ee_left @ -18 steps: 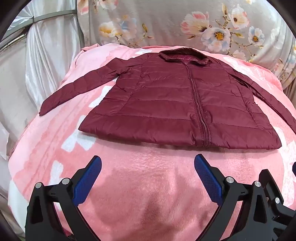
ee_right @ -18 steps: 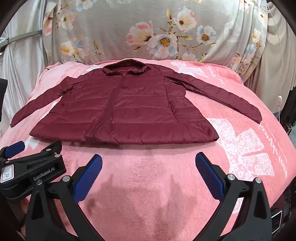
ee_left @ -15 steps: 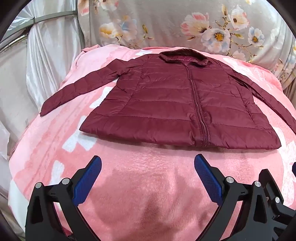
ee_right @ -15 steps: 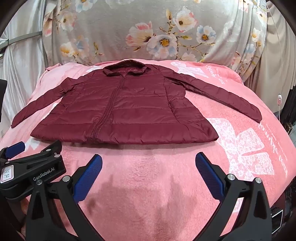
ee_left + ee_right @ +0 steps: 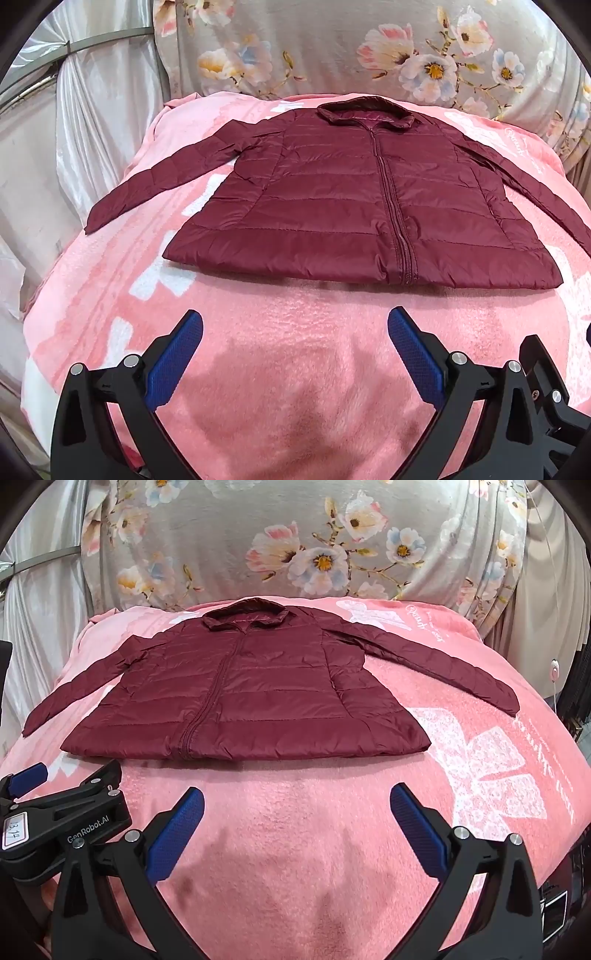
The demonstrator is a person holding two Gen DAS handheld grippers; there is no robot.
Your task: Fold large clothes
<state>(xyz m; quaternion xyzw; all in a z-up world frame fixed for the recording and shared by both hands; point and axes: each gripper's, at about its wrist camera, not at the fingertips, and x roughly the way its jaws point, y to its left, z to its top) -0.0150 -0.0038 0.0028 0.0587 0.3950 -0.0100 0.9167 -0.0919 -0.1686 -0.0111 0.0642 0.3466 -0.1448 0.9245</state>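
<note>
Presently the maroon jacket (image 5: 354,206) lies flat, zipped, sleeves spread, on the pink blanket (image 5: 295,369). The left gripper (image 5: 295,332) and right gripper (image 5: 297,812) hover short of its hem, jaws wide apart, holding nothing.

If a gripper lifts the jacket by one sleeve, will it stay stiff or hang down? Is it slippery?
The jacket is thin and quilted, so it will probably hang limp and feel light. Its shiny fabric suggests it may slip between the pads. A lifted sleeve would likely drag the body across the blanket.
</note>
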